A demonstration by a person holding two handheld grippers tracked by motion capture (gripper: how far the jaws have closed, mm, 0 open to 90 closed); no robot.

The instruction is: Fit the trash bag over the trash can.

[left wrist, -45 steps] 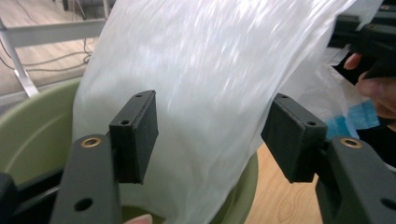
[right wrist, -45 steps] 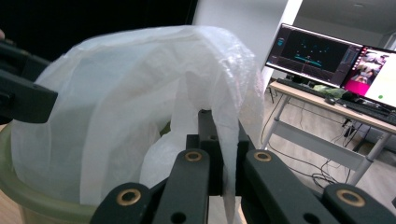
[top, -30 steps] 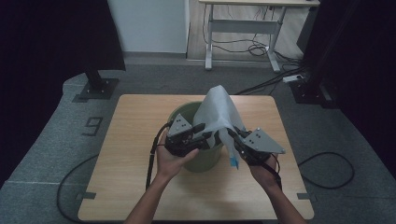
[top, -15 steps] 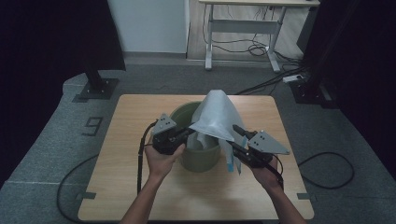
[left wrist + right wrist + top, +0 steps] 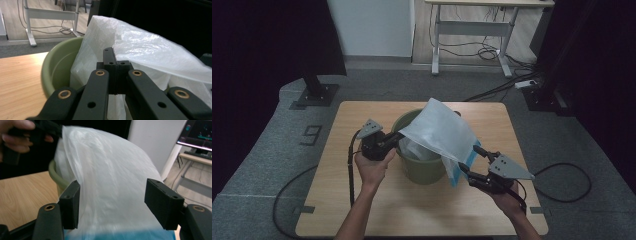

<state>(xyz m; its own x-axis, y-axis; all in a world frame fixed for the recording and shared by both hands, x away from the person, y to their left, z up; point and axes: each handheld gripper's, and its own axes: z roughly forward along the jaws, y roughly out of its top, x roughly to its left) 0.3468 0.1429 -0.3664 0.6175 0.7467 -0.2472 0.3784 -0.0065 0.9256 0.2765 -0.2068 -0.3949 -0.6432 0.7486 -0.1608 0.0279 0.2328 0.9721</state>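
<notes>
Two hand-held grippers work at a pale wooden table [image 5: 362, 210], seen from above with the person's forearms entering from the bottom edge; a green plastic bucket [image 5: 424, 170] stands upright near the table's middle, and a white translucent plastic bag [image 5: 439, 130] with a blue band along one edge is draped over it, partly tucked inside the bucket and partly spread above its rim toward the right; the left gripper [image 5: 398, 136], held in the left hand [image 5: 372, 167] just left of the bucket, has its jaws pressed together at the bucket's near-left rim, pinching the bag's edge there; in the left gripper view the two black jaws meet with no gap, the bag [image 5: 150, 55] bunched against and beyond them and the bucket's green wall [image 5: 57, 70] curving off to the left; the right gripper [image 5: 471, 161], held in the right hand [image 5: 509, 197] to the right of the bucket, has just been opening its jaws; they now stand well apart, with the bag's hanging blue-edged end between them; in the right gripper view the bag [image 5: 112, 195] hangs in the gap between the two black pads [image 5: 71, 203], and whether it brushes either pad cannot be told; the other hand shows at the top left of that view, beside the bucket's rim [image 5: 53, 176].
</notes>
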